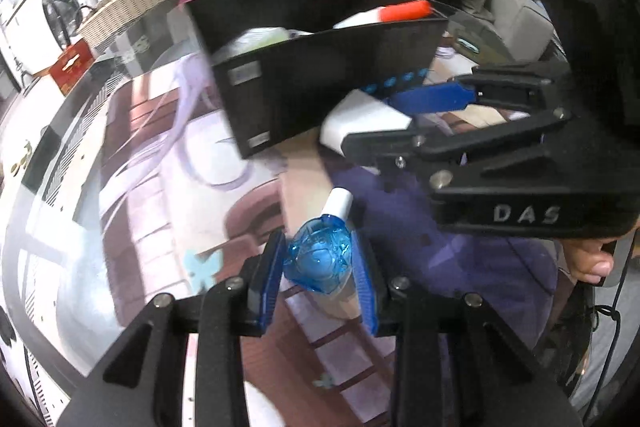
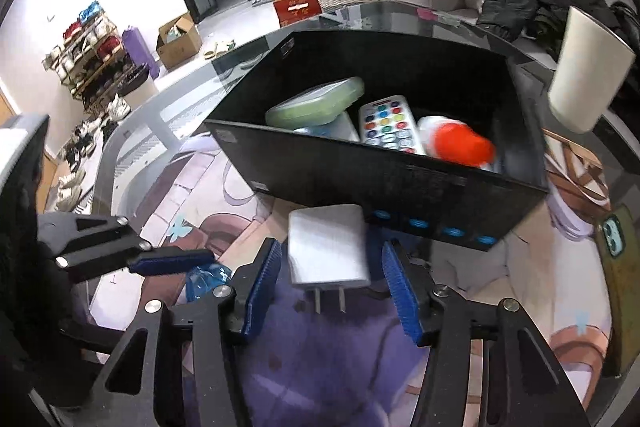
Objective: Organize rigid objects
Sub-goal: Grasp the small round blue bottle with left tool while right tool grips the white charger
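The left tongs (image 1: 320, 267) are clamped on a blue bottle (image 1: 320, 257) above the tabletop (image 1: 132, 187); the right tongs (image 2: 328, 287) stand apart around a white charger (image 2: 328, 247), which lies between them just beside the black box (image 2: 400, 179).

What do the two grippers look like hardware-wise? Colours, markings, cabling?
Both are the same build: black angular plastic linkage with silver screw heads and blue ribbed pads on the fingers. The left gripper shows this in its own view. The right gripper carries raised "DAS" lettering on its body, a thin black cable beside it, and a bare hand holding it. A green LED glows above it.
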